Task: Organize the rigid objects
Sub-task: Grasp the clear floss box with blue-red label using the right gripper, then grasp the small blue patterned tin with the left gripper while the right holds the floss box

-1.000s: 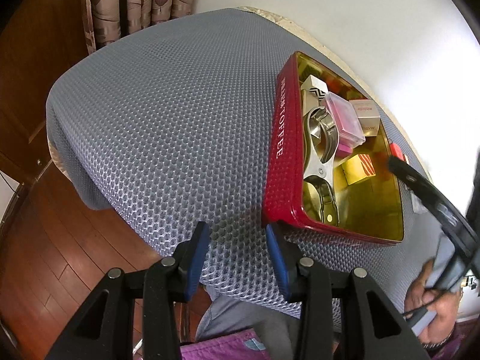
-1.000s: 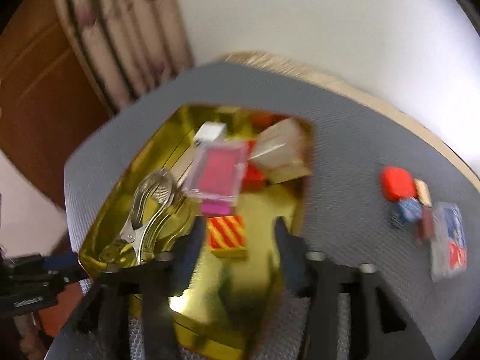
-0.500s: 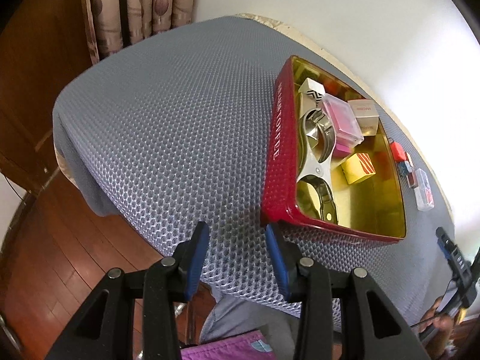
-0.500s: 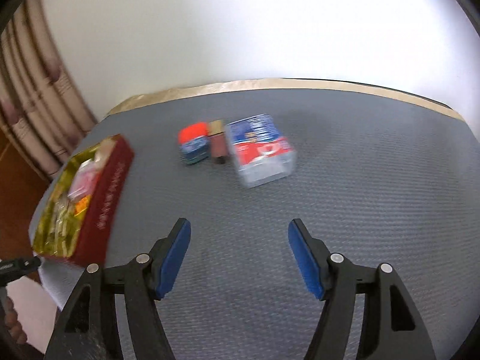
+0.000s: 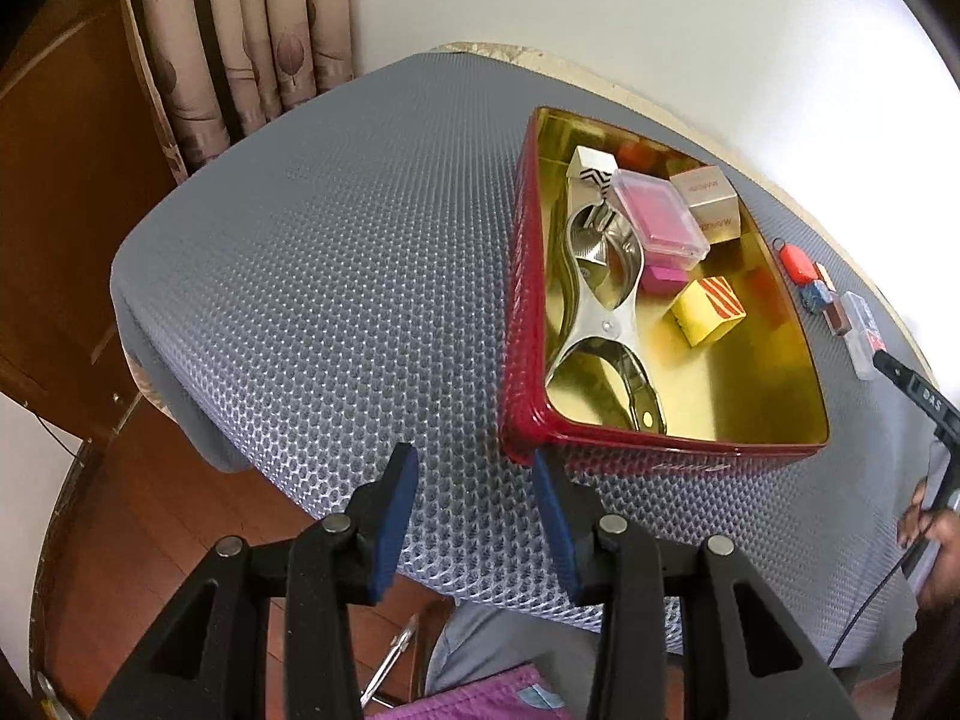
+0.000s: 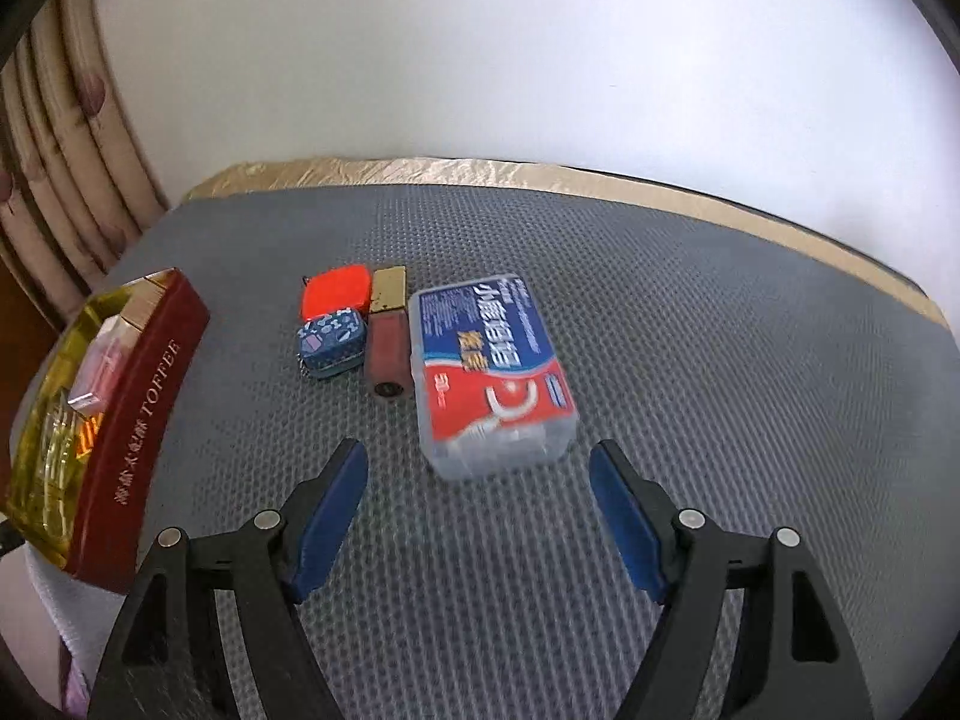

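Grey mesh-covered table [image 6: 690, 312]: toffee tin [image 5: 522, 324], floss box [image 6: 492, 372].

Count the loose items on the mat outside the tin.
4, clustered right of the tin: orange case, blue patterned pouch in front of it, gold-capped maroon tube beside both, floss-pick box rightmost. None looks hidden.

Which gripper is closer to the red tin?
Left. The left gripper hovers right at the red tin's near corner; the right gripper, jaws just opening, faces the floss box beside it.
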The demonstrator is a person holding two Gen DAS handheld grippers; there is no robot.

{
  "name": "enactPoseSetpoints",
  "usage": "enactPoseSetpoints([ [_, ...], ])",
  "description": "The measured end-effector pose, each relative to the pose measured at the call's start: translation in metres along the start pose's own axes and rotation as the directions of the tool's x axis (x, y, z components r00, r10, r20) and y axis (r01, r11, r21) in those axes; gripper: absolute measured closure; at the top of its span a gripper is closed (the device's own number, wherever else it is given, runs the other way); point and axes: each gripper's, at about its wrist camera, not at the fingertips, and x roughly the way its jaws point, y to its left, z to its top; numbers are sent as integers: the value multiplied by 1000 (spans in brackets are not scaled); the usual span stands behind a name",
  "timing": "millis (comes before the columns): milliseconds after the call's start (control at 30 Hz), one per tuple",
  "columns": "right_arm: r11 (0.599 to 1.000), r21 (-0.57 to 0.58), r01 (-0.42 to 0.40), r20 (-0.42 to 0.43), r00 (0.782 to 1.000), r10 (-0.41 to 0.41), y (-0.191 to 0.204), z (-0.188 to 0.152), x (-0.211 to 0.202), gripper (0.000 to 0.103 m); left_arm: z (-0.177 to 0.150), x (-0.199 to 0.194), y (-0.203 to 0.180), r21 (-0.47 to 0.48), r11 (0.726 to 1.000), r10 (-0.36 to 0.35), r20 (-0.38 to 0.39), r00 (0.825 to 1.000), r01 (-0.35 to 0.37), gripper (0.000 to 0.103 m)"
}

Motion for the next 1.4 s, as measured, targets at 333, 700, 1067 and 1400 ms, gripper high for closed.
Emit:
enactPoseSetpoints([
  [333,1000,21,10,-109,994,-7,-15,25,49,44,-2,7,-10,43,999,27,-17,999,-26,63],
  [700,985,37,168,-35,985,-167,-63,-46,-22,45,11,-47,-91,312,939,-180,79,980,148,63],
  [1067,957,171,234,-6,972,-236,-121,-87,-51,45,74,-19,-242,535,763,-351,-130,927,363,47],
  [1400,976,162,149,20,988,-154,-124,-90,-57,45,90,57,-330,761,544,-272,-238,932,353,47],
])
